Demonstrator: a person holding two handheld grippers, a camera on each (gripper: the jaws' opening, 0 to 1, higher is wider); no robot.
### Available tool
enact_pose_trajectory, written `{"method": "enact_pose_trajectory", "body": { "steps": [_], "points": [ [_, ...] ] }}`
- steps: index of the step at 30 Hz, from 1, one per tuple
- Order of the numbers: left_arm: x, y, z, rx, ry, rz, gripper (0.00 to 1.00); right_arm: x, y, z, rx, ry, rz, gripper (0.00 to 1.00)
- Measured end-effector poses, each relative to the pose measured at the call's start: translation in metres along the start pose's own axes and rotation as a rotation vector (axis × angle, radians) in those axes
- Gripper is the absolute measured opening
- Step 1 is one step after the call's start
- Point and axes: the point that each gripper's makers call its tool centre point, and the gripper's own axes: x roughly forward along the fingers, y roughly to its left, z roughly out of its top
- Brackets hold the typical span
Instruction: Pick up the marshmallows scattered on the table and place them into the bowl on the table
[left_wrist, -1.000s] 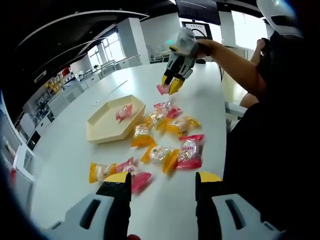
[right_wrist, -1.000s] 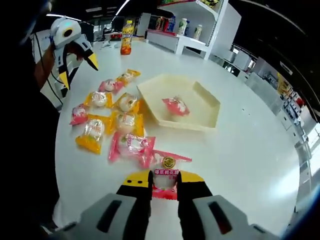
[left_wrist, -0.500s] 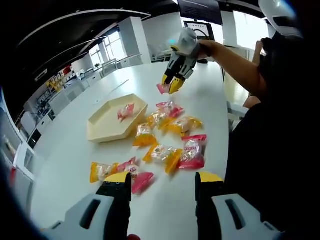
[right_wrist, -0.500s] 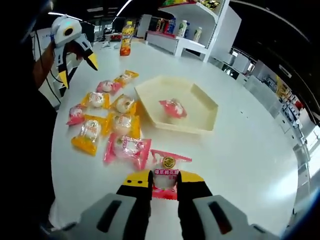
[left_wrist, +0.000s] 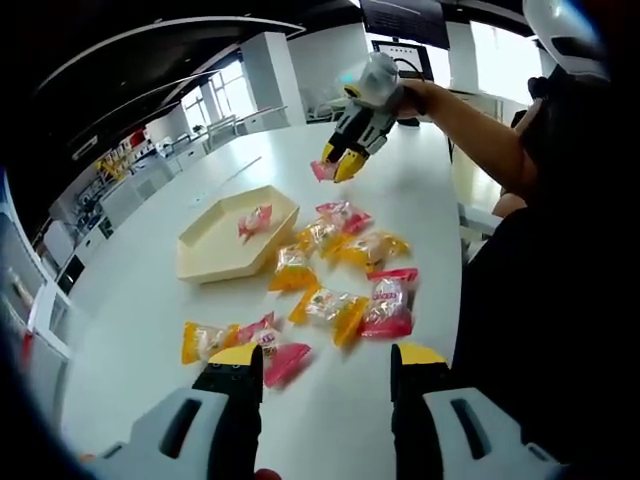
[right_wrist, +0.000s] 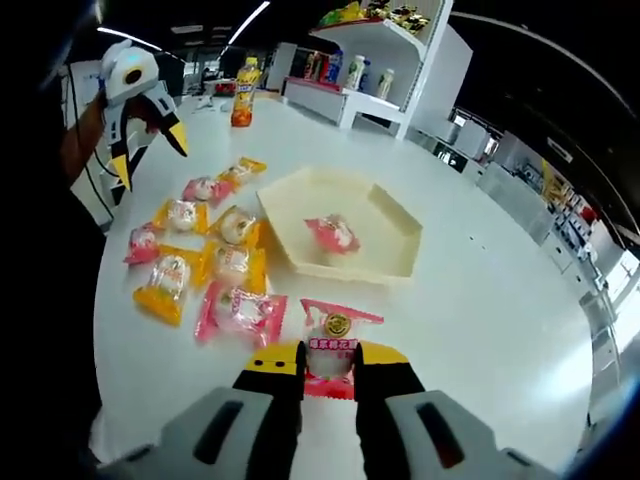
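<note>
A cream hexagonal bowl (left_wrist: 215, 250) (right_wrist: 400, 225) stands on the white table with one pink marshmallow packet (left_wrist: 257, 220) (right_wrist: 332, 233) inside. Several pink and yellow packets (left_wrist: 330, 310) (right_wrist: 235, 265) lie scattered beside it. My right gripper (right_wrist: 330, 365) (left_wrist: 338, 165) is shut on a pink packet (right_wrist: 335, 340) (left_wrist: 323, 170), held in the air above the table on the near side of the bowl. My left gripper (left_wrist: 325, 360) (right_wrist: 150, 155) hangs open over the near packets, nothing between its fingers.
An orange drink bottle (right_wrist: 241, 92) stands at the table's far end. A white shelf (right_wrist: 380, 75) with bottles is behind it. The person's arm (left_wrist: 470, 125) reaches over the table's right side. The table edge (left_wrist: 455, 290) runs close to the packets.
The right gripper has drifted a little with the pink packet still in it, so the bowl sits nearer the middle of its view. The left gripper has barely moved.
</note>
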Motion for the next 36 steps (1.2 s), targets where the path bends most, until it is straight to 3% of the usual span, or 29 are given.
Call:
{"method": "enact_pose_trajectory", "body": {
  "steps": [36],
  "points": [
    [0.001,0.002,-0.004,-0.001,0.007,0.008,0.50,0.008,-0.020,0.012,0.001,-0.068,-0.073,0.19]
  ]
}}
